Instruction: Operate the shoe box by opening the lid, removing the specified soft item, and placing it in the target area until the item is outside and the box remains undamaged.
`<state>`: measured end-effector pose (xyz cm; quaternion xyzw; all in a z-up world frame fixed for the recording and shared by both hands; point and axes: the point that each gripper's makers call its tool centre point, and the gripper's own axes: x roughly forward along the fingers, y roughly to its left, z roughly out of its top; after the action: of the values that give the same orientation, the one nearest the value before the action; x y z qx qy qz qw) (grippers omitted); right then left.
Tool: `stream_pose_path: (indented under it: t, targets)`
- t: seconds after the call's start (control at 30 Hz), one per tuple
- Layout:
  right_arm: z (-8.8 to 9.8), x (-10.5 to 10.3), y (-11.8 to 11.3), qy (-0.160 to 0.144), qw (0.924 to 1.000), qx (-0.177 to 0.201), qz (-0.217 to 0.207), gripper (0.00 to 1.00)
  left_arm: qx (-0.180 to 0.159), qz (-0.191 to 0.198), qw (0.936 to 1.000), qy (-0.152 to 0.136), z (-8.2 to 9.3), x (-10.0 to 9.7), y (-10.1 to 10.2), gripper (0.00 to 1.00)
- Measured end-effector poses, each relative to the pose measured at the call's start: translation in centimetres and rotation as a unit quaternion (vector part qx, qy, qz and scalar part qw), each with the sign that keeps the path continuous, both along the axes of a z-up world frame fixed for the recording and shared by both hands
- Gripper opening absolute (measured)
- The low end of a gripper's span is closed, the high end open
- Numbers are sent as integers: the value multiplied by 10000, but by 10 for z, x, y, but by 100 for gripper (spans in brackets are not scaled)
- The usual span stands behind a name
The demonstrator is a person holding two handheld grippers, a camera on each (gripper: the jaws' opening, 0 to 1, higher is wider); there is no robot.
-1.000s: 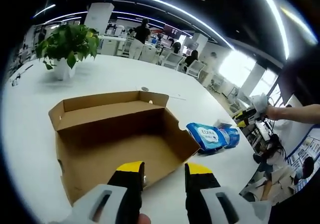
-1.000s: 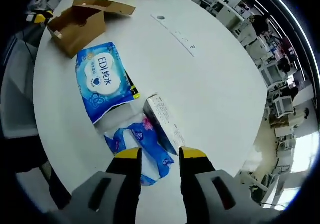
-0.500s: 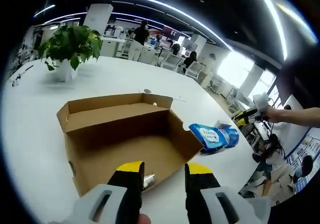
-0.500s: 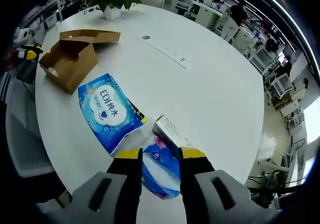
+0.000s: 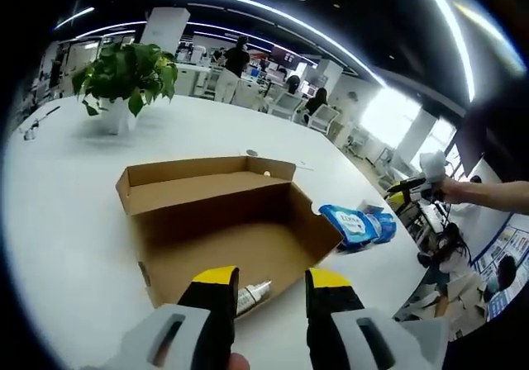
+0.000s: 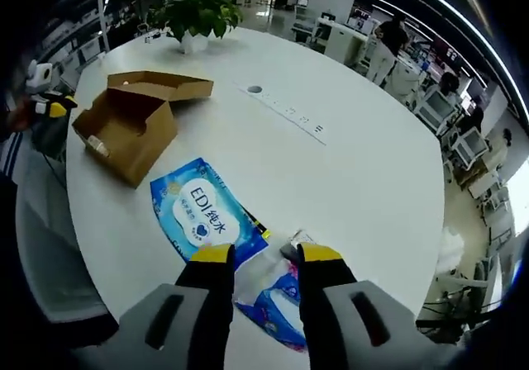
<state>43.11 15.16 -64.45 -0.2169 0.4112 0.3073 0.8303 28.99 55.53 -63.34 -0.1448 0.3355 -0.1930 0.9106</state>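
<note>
The brown cardboard shoe box (image 5: 223,221) stands open on the white table, its lid folded back on the far side. A small white tube (image 5: 250,296) lies inside by the near wall. My left gripper (image 5: 271,281) hovers open just in front of that wall, holding nothing. A blue wipes pack (image 5: 351,225) lies right of the box. In the right gripper view the box (image 6: 132,122) is far left, the blue wipes pack (image 6: 202,217) closer, and a blue floral soft pack (image 6: 277,304) lies under my open right gripper (image 6: 259,258).
A potted plant (image 5: 124,77) stands at the table's far left. A small white carton (image 6: 296,242) lies beside the floral pack. A long socket strip (image 6: 289,110) is set into the table's middle. The table edge (image 6: 99,254) runs close to the packs. People and desks are in the background.
The left view has drawn back and the tube inside the box has come into sight. The right view has risen and tilted up from the packs. Box and packs have stayed put.
</note>
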Motion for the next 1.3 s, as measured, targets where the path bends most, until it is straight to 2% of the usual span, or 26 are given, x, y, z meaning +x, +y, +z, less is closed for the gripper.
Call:
stream_pose_path:
  t: [0.37, 0.57, 0.8, 0.9, 0.97, 1.13, 1.3]
  targets:
    - [11, -4, 38, -163, 9992, 336, 125, 28, -37, 50, 10000, -43, 1, -2, 18, 32]
    - [17, -5, 70, -180, 9977, 639, 155, 29, -76, 67, 9999, -20, -2, -7, 23, 32]
    - [18, -18, 115, -164, 9947, 926, 425, 29, -86, 94, 9999, -3, -4, -10, 30, 32]
    - [16, -28, 134, -124, 9933, 936, 663, 30, -76, 110, 9999, 5, -5, -11, 35, 32]
    - [16, -32, 142, -117, 9926, 932, 763, 30, -83, 129, 9999, 1, -4, -11, 37, 32]
    - [21, -37, 165, -118, 9896, 1195, 797, 31, -81, 154, 9998, -3, -5, -10, 41, 32]
    - [17, -47, 181, -54, 9876, 1324, 839, 31, -97, 146, 9998, 8, -6, -11, 40, 32]
